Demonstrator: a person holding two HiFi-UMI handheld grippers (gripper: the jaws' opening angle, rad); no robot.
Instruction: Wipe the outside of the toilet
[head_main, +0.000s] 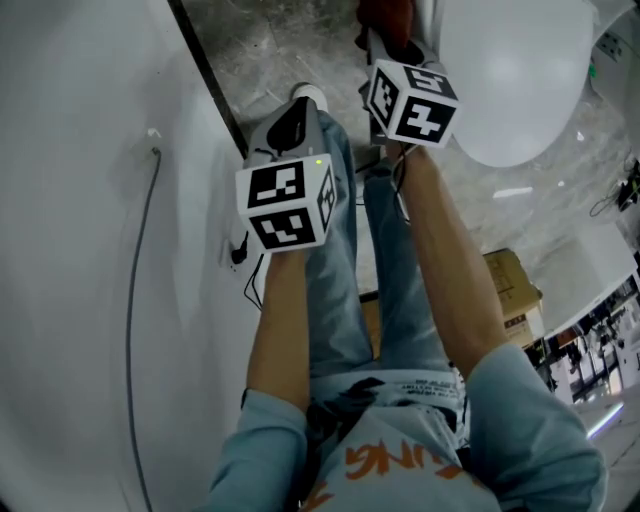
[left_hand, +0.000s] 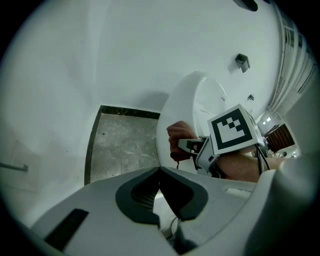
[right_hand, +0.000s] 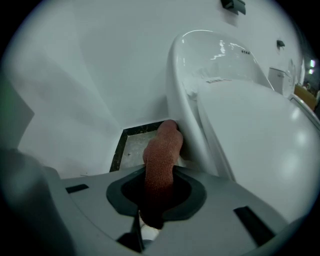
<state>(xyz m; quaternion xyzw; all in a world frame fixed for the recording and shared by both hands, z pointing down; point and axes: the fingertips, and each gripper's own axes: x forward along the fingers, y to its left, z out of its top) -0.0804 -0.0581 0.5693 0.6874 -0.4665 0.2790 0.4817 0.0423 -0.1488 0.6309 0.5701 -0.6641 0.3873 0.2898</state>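
Note:
The white toilet (head_main: 510, 80) stands at the upper right of the head view, its lid (right_hand: 260, 130) down. My right gripper (head_main: 385, 40) is shut on a reddish-brown cloth (right_hand: 162, 155). The cloth's end presses against the toilet's outer side (right_hand: 182, 120), low down near the floor. The left gripper view shows the same cloth (left_hand: 177, 142) against the bowl (left_hand: 192, 107), ahead of the right gripper's marker cube (left_hand: 232, 130). My left gripper (head_main: 290, 125) hangs over the person's left leg, to the left of the toilet. Its jaws (left_hand: 160, 172) meet at the tips with nothing between them.
A white wall (head_main: 80, 250) with a thin cable (head_main: 135, 300) fills the left side. A dark skirting strip (head_main: 210, 80) edges the grey marbled floor (head_main: 270, 50). A cardboard box (head_main: 510, 290) sits on the floor to the right of the person's legs (head_main: 345, 290).

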